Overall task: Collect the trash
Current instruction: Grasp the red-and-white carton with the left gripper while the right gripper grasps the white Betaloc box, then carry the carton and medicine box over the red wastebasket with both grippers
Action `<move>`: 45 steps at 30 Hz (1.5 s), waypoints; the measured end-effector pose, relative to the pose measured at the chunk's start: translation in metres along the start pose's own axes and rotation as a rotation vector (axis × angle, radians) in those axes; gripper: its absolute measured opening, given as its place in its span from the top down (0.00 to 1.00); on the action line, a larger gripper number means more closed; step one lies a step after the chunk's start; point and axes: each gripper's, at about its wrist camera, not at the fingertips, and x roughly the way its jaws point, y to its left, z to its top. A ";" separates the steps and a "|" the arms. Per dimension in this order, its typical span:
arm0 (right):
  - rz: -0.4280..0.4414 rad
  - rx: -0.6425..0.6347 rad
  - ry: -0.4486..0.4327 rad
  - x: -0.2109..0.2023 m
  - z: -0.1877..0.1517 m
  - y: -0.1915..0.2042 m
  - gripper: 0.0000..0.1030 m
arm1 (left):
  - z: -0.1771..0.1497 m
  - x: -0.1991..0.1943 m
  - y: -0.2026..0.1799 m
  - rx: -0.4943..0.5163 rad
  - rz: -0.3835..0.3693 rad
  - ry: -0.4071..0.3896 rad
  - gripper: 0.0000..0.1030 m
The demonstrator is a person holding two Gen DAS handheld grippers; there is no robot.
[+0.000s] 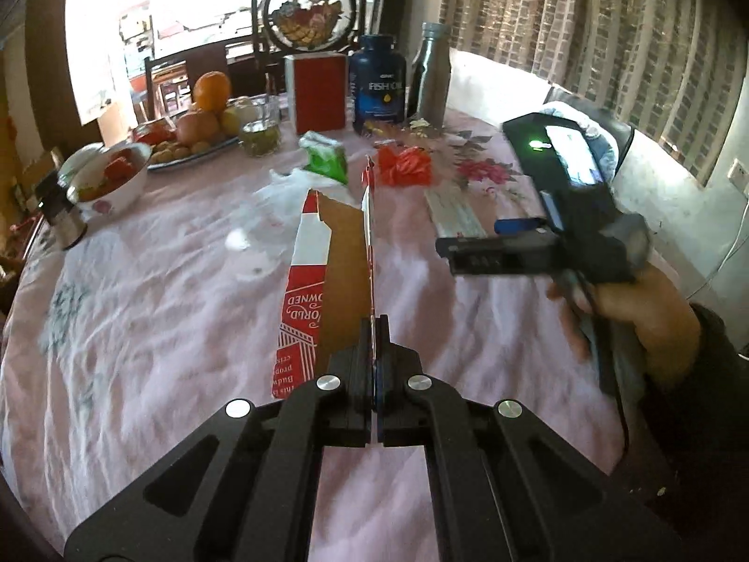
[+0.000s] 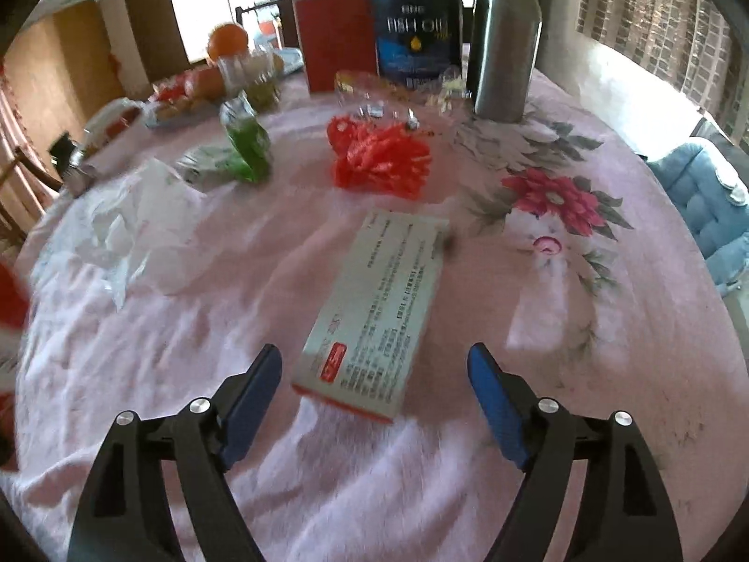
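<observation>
1. The left gripper (image 1: 374, 328) is pressed together on the edge of a flattened red-and-white carton (image 1: 323, 271), which is held raised above the pink floral cloth of the worktop (image 1: 140, 328).
2. The right gripper (image 2: 374, 365) is spread wide, with nothing pinched between its blue pads (image 2: 491, 388); it is pointed down at the worktop.
3. A pale printed box (image 2: 379, 314) is seen lying flat on the cloth, its near end between the spread fingers of the right gripper, untouched by them.
4. Beyond the printed box, a crumpled red wrapper (image 2: 379, 159) is found on the cloth; left of the printed box, crumpled white plastic (image 2: 135, 225) is spread out, and a green wrapper (image 2: 243, 150) lies beyond that plastic.
5. Behind the red wrapper, at the far edge of the worktop, a red box (image 2: 337, 42), a dark fish oil bottle (image 2: 416, 28) and a grey metal bottle (image 2: 505, 37) are stood upright.
6. Left of the red box, fruit on a plate (image 1: 206, 112) and a bowl (image 1: 112, 182) are placed.
7. In the left wrist view, the right gripper is seen held in a hand (image 1: 641, 309), right of the carton.
</observation>
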 end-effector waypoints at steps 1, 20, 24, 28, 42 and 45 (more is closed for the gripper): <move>0.001 -0.001 0.004 0.002 0.000 0.001 0.22 | -0.002 -0.003 0.002 -0.007 -0.010 0.000 0.98; 0.055 0.108 -0.084 -0.039 -0.016 -0.022 0.54 | -0.040 -0.051 0.035 -0.115 0.062 -0.042 0.98; 0.078 0.088 -0.107 -0.057 -0.032 -0.015 0.54 | -0.049 -0.055 0.033 -0.122 0.074 -0.035 0.98; 0.116 0.071 -0.119 -0.073 -0.046 -0.005 0.54 | -0.055 -0.061 0.035 -0.142 0.087 -0.037 0.98; 0.281 -0.091 -0.175 -0.130 -0.086 0.071 0.54 | -0.097 -0.099 0.051 -0.230 0.154 -0.063 0.98; 0.333 -0.137 -0.182 -0.141 -0.095 0.093 0.54 | -0.110 -0.111 0.055 -0.254 0.175 -0.073 0.98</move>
